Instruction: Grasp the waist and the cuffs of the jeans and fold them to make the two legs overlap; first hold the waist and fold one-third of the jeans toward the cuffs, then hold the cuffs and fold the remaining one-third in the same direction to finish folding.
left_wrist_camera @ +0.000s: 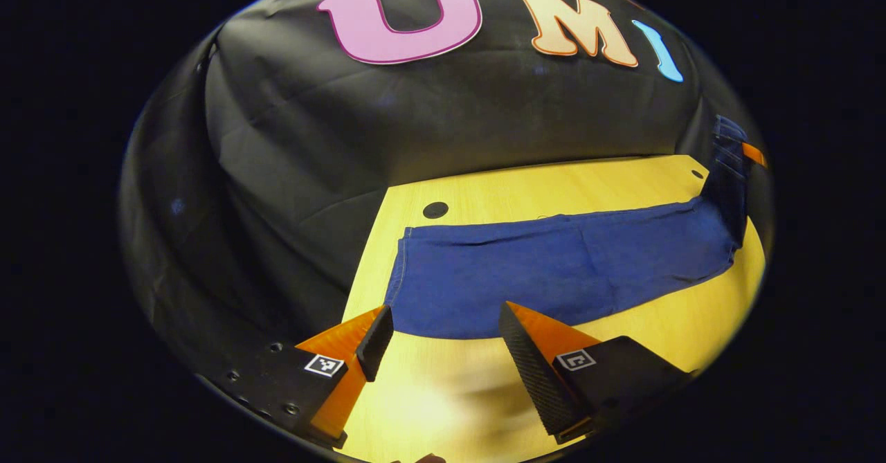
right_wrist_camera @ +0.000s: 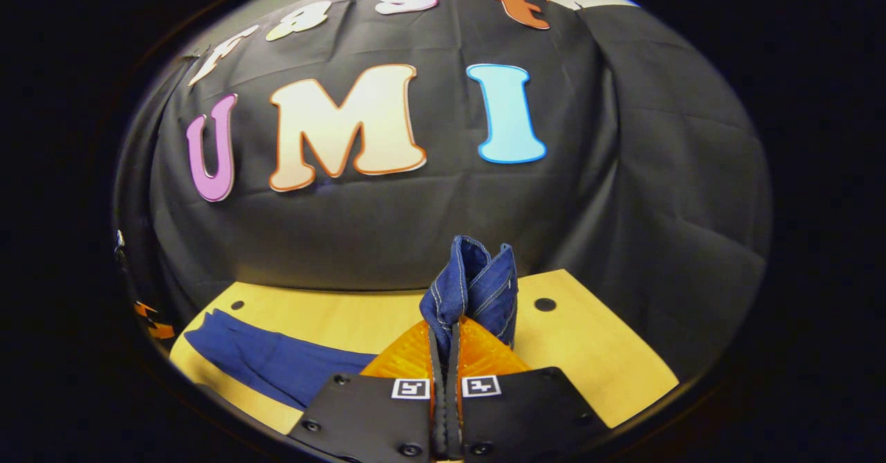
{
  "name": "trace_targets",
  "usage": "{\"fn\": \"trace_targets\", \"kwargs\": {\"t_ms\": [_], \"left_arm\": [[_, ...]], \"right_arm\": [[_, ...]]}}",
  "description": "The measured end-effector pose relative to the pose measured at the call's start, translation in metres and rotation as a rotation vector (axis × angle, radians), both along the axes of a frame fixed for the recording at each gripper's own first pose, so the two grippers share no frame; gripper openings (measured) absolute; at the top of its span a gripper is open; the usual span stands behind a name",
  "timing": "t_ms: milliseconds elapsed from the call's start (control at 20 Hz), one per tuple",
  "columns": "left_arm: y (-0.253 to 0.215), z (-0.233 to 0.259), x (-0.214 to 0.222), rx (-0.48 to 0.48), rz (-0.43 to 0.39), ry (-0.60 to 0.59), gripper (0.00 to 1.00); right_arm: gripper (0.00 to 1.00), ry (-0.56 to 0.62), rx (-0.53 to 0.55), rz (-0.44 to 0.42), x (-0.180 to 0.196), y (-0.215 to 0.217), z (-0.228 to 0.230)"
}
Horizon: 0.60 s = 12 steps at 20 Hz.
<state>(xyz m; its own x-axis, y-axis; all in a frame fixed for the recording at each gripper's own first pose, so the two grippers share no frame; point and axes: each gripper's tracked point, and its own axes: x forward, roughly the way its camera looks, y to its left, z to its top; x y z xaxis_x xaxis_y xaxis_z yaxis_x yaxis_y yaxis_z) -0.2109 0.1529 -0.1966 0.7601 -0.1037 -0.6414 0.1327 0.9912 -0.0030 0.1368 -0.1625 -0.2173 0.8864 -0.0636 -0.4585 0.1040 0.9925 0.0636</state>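
Note:
Blue jeans (left_wrist_camera: 554, 269) lie stretched across the yellow wooden table (left_wrist_camera: 623, 338), legs overlapped, cuff end at the left. My left gripper (left_wrist_camera: 443, 324) hovers open just in front of the cuff edge, fingers apart, nothing between them. At the far right in the left gripper view the waist end (left_wrist_camera: 727, 172) is lifted off the table by the other gripper. In the right gripper view my right gripper (right_wrist_camera: 446, 331) is shut on the bunched waist of the jeans (right_wrist_camera: 474, 286), held above the table (right_wrist_camera: 609, 352); the rest of the jeans (right_wrist_camera: 270, 359) trails down to the left.
The black cloth wall (left_wrist_camera: 415, 138) rises right behind the table's back edge. Round holes (left_wrist_camera: 435, 210) sit in the tabletop near the back corners, one at the right (right_wrist_camera: 545, 304). Bare tabletop lies in front of the jeans.

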Motion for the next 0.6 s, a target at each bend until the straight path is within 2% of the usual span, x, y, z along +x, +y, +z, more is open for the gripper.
{"fn": "trace_targets", "kwargs": {"t_ms": [300, 400, 600], "left_arm": [[0.038, -0.014, 0.01, -0.002, -0.033, 0.001, 0.95], [0.049, -0.019, 0.013, -0.006, -0.042, 0.005, 0.95], [0.07, -0.031, 0.018, -0.015, -0.046, 0.013, 0.95]], "right_arm": [[0.03, -0.027, 0.057, 0.048, 0.002, 0.006, 0.005], [0.03, -0.039, 0.077, 0.092, 0.003, 0.01, 0.004], [0.03, -0.014, 0.187, 0.164, 0.002, 0.011, -0.001]]}}
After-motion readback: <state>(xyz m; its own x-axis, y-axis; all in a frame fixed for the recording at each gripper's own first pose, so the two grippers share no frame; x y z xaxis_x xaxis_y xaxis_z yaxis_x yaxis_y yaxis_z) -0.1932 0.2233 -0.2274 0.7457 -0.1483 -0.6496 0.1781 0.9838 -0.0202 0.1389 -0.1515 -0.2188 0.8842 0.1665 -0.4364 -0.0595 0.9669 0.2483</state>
